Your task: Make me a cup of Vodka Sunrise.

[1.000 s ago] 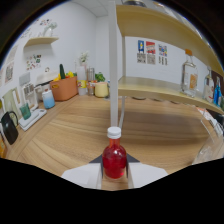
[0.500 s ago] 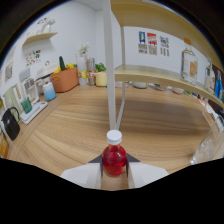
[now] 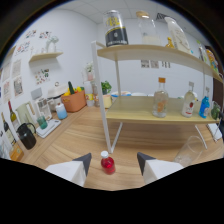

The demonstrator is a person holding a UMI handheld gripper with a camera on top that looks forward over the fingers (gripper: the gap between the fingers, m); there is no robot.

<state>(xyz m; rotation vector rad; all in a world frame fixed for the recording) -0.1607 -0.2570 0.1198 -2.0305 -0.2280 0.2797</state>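
Note:
A small red bottle [image 3: 107,164] with a white cap stands upright on the wooden table [image 3: 75,142]. It sits between my fingers, with a gap on each side. My gripper [image 3: 114,157] is open; the left finger [image 3: 83,163] and the right finger [image 3: 145,162] are well apart. A clear plastic cup [image 3: 189,150] stands on the table beyond my right finger. On the lower shelf [image 3: 145,114] ahead are a clear bottle with orange liquid [image 3: 160,99], a bottle with a red label [image 3: 189,104] and a blue bottle [image 3: 204,106].
A white shelf post [image 3: 105,115] rises just beyond the red bottle. The upper shelf [image 3: 150,50] carries a black-labelled jar [image 3: 116,29] and clear jugs. To the left stand an orange basket [image 3: 74,100], a black kettle [image 3: 25,135] and small containers along the wall.
My fingers were shut on the red bottle; now they have spread and it stands free between them. The view has pulled back and turned toward the shelf rack.

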